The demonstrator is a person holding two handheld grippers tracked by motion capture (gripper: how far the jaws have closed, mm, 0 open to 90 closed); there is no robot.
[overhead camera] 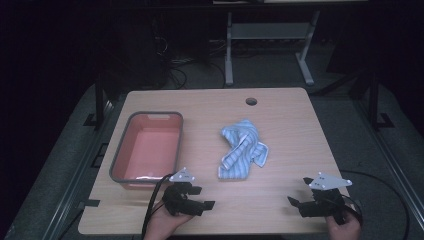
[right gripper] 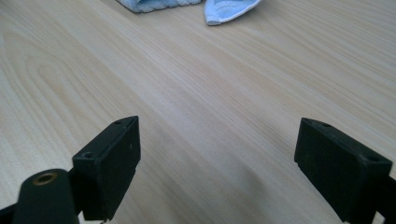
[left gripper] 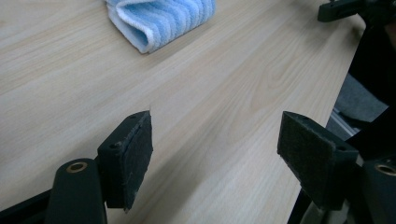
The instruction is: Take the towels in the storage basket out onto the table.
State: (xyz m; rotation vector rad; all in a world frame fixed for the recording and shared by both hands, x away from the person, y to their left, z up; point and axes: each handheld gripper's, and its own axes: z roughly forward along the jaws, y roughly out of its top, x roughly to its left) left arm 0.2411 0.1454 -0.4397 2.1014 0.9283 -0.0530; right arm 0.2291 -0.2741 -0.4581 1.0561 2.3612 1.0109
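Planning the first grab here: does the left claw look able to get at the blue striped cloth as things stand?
Probably yes. The left claw is open, and bare table lies between it and the blue striped cloth. The pink bin sits off to the side, out of that path.

Left tool [left gripper: 215, 154] gapes wide above table [left gripper: 224, 93], near striped cloth [left gripper: 161, 16].

cloth [overhead camera: 243, 150]: 1 | bin [overhead camera: 120, 159]: 1 | table [overhead camera: 295, 125]: 1 | hand-held grippers: 2 — left hand-held gripper [overhead camera: 206, 205], right hand-held gripper [overhead camera: 295, 204]

Blue-and-white striped towel [overhead camera: 243, 150], red tub [overhead camera: 150, 147] with grey rim, black tongs [overhead camera: 202, 204].
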